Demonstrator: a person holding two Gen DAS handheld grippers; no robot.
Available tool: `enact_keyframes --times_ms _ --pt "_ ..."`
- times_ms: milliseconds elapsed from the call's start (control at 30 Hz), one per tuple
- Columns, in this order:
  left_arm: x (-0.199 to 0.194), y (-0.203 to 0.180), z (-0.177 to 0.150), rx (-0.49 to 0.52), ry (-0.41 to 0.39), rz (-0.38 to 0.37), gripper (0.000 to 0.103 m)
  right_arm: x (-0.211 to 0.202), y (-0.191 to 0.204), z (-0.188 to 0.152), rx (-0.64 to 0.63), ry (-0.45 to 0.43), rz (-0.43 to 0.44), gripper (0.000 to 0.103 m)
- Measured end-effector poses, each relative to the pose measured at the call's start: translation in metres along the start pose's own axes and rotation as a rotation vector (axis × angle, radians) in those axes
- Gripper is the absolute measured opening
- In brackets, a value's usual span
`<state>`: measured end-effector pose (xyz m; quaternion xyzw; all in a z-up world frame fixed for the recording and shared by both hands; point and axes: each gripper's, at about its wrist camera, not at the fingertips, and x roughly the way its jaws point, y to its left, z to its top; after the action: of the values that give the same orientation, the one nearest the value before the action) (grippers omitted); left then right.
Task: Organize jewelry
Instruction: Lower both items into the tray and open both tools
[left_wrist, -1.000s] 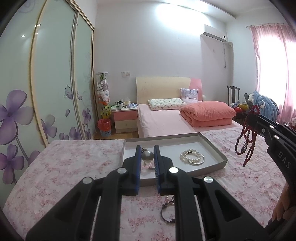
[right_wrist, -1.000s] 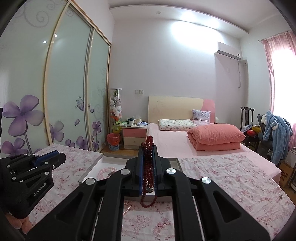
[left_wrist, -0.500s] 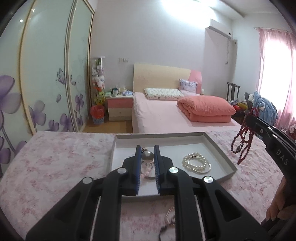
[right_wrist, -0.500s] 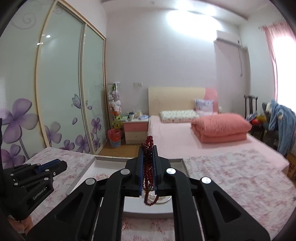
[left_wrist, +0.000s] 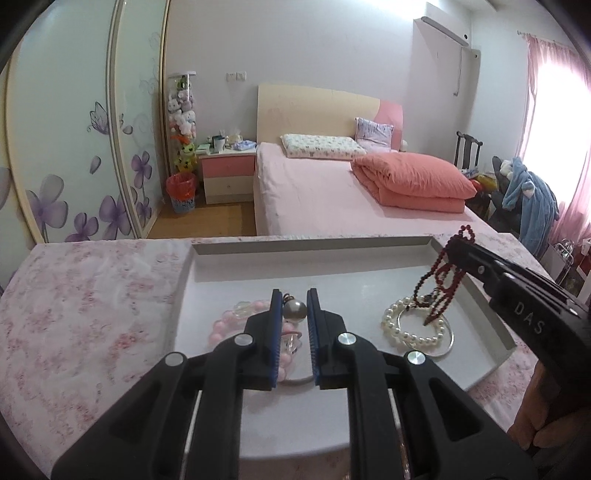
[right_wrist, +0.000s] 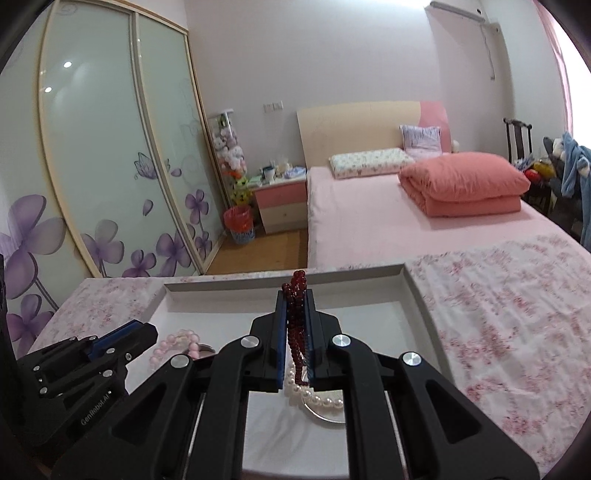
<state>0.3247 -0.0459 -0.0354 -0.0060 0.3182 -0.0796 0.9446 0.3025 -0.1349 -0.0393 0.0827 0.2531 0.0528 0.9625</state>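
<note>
A grey tray (left_wrist: 310, 245) lies on the flowered cloth. My left gripper (left_wrist: 294, 297) is shut on a silver ball pendant (left_wrist: 294, 309) and holds it over a pink bead bracelet (left_wrist: 225, 325) in the tray's left part. My right gripper (right_wrist: 295, 295) is shut on a dark red bead necklace (right_wrist: 295, 325), which hangs down over a white pearl bracelet (right_wrist: 317, 397) and a silver bangle. In the left wrist view the right gripper (left_wrist: 460, 243) dangles the red necklace (left_wrist: 443, 284) onto the pearl bracelet (left_wrist: 410, 332).
The table is covered by a pink flowered cloth (left_wrist: 88, 306). Beyond its far edge are a bed (left_wrist: 343, 192), a bedside cabinet (left_wrist: 227, 177) and sliding wardrobe doors (left_wrist: 74, 129). A person's hand (left_wrist: 546, 424) holds the right gripper.
Both grippers moved forward and down over the tray. The red necklace came from right of the tray to above the pearl bracelet. The pendant now hangs low over the pink bracelet.
</note>
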Motion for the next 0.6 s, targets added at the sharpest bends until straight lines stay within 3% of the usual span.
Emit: enact_keyframes --times_ms 100,167,200,600 --pt "0.011 0.002 0.001 -0.015 0.026 -0.017 0.016 0.009 -0.001 -0.002 0.007 0.027 0.005 0.014" --pt "0.014 0.006 0.000 -0.034 0.036 -0.028 0.024 0.010 -0.003 -0.003 0.021 0.034 0.009 0.044" --pt "0.014 0.008 0.000 -0.041 0.036 -0.029 0.027 0.009 -0.004 -0.003 0.027 0.027 0.005 0.048" --pt "-0.022 0.033 0.002 -0.082 -0.004 -0.004 0.027 -0.015 -0.015 -0.008 0.047 0.021 -0.018 0.049"
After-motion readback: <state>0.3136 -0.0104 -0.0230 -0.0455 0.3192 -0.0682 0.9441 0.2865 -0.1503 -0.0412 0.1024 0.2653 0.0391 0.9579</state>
